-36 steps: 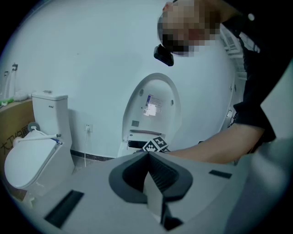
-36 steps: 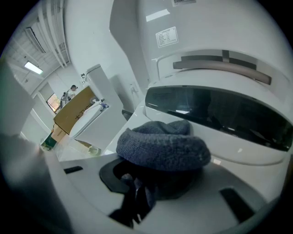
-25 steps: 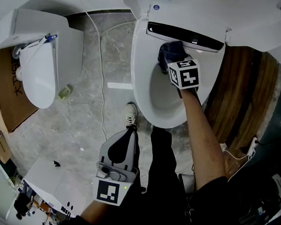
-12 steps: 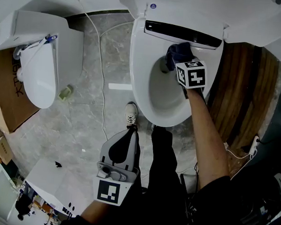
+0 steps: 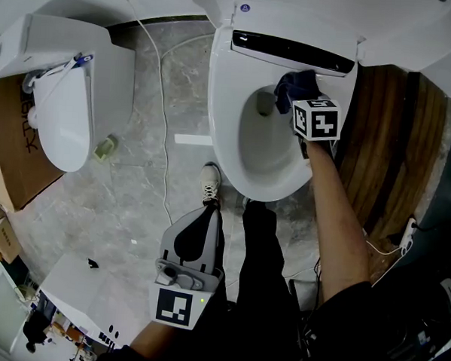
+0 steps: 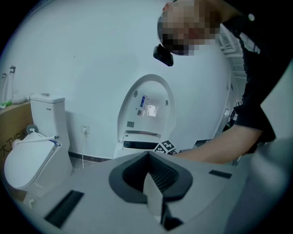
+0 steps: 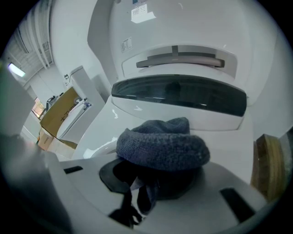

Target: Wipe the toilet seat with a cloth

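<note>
Cloth clamped in right gripper, seemingly pressed on seat rear, just ahead of it; left gripper closed, empty, well apart.

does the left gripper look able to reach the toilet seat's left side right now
Probably yes, with a forward reach. The left gripper hangs by the person's leg, shut and empty, and the toilet seat is bare along its left rim; the right gripper and cloth are at its right rear.
</note>
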Demonstrator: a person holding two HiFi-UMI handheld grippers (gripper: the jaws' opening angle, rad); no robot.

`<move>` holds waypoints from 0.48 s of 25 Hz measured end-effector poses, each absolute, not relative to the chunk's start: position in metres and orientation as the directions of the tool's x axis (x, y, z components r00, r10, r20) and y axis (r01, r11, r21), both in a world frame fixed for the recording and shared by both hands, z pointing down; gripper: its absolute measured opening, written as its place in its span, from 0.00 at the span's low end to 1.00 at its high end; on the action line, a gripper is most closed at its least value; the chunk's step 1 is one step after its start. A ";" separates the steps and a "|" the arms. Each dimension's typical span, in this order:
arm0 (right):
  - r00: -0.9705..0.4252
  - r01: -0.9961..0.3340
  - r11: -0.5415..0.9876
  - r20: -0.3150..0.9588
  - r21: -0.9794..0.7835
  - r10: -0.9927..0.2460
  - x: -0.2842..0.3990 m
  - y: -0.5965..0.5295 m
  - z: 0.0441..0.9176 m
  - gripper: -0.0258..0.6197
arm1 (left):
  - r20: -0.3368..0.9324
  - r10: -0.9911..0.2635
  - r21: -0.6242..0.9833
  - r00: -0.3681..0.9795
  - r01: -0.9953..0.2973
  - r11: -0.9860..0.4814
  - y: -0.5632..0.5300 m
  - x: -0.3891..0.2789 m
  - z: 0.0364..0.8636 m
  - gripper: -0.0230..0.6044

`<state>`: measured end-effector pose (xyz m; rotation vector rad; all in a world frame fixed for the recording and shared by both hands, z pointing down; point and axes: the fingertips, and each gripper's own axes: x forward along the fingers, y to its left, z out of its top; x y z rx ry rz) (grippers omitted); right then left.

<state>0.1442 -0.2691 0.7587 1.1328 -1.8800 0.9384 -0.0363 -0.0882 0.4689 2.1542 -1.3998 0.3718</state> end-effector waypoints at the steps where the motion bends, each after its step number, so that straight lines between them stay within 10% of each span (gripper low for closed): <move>1: -0.339 -0.919 0.330 0.861 -0.216 -0.379 0.146 -0.269 0.759 0.19 | 0.502 -0.758 0.284 0.417 -0.907 -0.310 -0.088 -0.039 0.469 0.05; 12: -0.343 -0.917 0.343 0.842 -0.204 -0.417 0.149 -0.263 0.740 0.19 | 0.485 -0.781 0.261 0.393 -0.918 -0.300 -0.089 -0.049 0.457 0.05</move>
